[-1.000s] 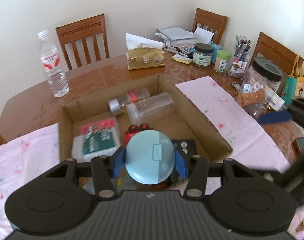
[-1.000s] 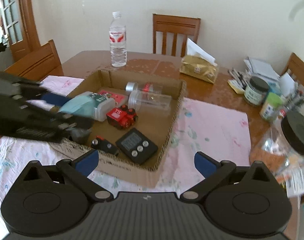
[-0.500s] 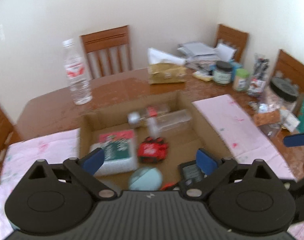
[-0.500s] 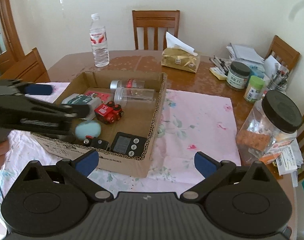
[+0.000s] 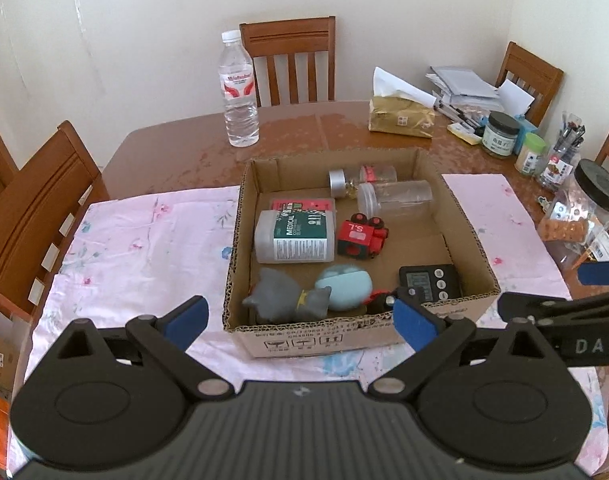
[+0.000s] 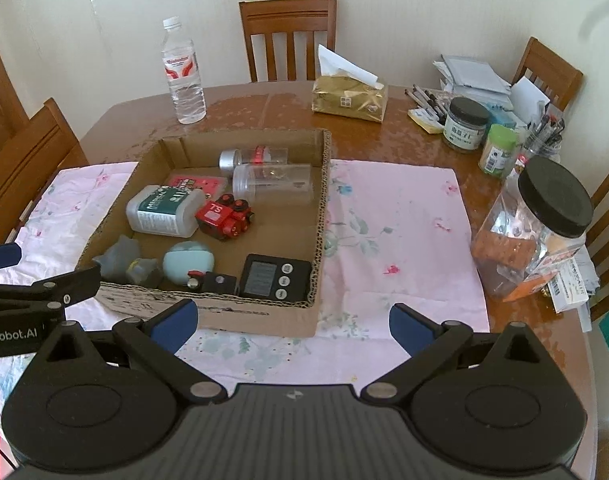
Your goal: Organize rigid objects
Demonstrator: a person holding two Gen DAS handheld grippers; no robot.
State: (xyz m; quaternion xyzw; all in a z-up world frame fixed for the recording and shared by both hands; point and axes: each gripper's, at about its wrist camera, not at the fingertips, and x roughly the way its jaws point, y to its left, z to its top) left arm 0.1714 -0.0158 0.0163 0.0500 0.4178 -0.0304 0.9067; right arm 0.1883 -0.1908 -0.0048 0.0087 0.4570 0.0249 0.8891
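Left hand-held gripper (image 5: 300,320) spread wide, empty, held back from the near wall of the cardboard box (image 5: 344,336). Right hand-held gripper (image 6: 292,322) likewise spread, empty. Just ahead of the left fingers, inside the box: pale blue case (image 5: 344,286) lying flat, long axis crosswise, touching the grey cat figure (image 5: 288,300). Farther ahead, medical bottle (image 5: 294,236) on its side, cap end leftward, beside the red toy train (image 5: 360,236).

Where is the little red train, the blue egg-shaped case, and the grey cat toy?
red train (image 5: 362,234), left wrist view, on its red roof.
blue case (image 5: 346,287), left wrist view, on the middle of its lid.
grey cat toy (image 6: 122,260), right wrist view, on its head.
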